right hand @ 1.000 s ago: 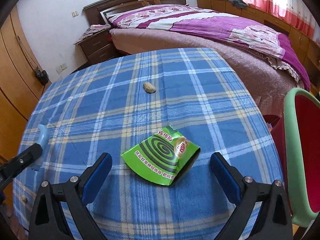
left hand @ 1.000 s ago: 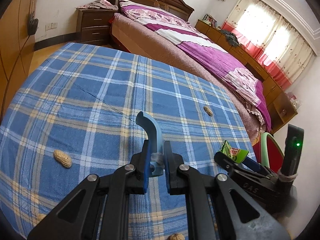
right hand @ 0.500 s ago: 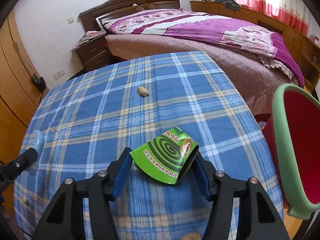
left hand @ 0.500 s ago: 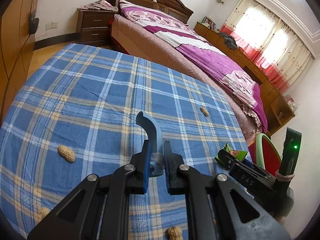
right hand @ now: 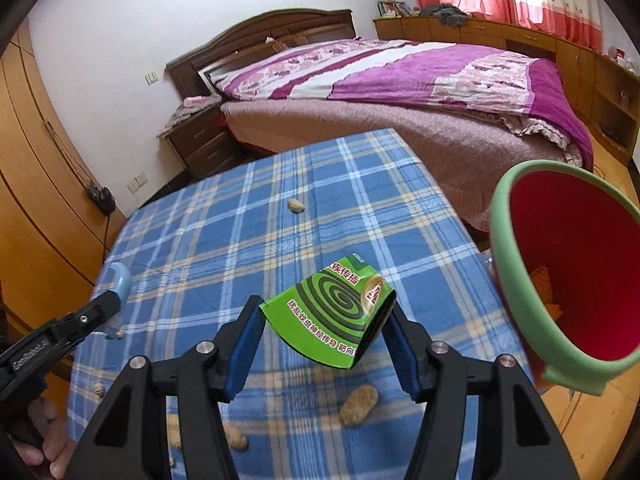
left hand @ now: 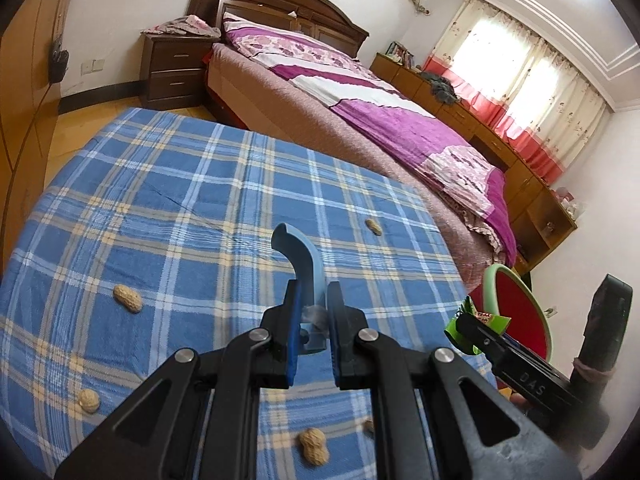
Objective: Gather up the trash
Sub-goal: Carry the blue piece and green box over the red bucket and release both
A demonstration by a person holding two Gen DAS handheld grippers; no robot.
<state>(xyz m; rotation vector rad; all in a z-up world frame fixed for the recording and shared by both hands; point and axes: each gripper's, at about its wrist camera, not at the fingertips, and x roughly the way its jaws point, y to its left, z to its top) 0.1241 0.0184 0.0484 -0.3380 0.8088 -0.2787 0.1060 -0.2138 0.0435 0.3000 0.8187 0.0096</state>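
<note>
My right gripper (right hand: 326, 322) — jaws just closed in, now pinching the green box (right hand: 334, 312) by its two sides, lifted above the table (right hand: 240, 216) at its near right corner. Bin (right hand: 520, 280), red inside with a green rim, just right of the box, beyond the table edge. My left gripper (left hand: 312, 320) — jaws pressed together on a blue handle (left hand: 298, 256) that sticks up and forward. Peanuts on the plaid cloth: one far (right hand: 296, 205), one near left (left hand: 127, 298), several along the near edge (right hand: 359, 400).
</note>
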